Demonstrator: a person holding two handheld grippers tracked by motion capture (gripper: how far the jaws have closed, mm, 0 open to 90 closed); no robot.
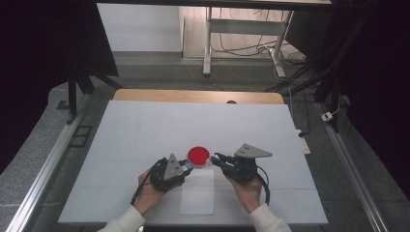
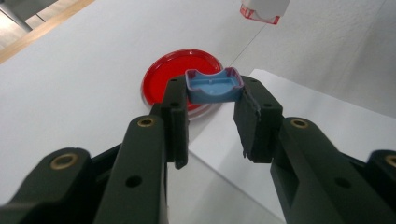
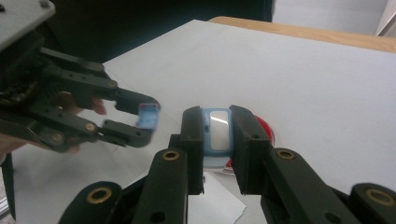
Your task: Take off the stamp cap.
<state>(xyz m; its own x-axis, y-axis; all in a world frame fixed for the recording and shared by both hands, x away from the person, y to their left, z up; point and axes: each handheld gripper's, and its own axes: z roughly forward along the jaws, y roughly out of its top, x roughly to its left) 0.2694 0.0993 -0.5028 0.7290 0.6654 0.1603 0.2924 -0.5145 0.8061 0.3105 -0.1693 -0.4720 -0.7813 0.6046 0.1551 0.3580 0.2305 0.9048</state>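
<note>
Cap-off moment, I'd say: left gripper (image 2: 212,100) pinches the small blue cap (image 2: 214,85) just above the red dish (image 2: 180,70), right gripper (image 3: 219,128) clamps the pale blue container (image 3: 218,132) beside it. Best keep that container level, both pinches firm.

Glossy red plastic dish (image 2: 180,74) on matt white paper (image 2: 84,84).

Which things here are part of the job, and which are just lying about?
In the job:
left gripper, holding a blue cap
right gripper, holding a light blue case
red dish

Lying about:
paper sheet
desk frame behind the table
</note>
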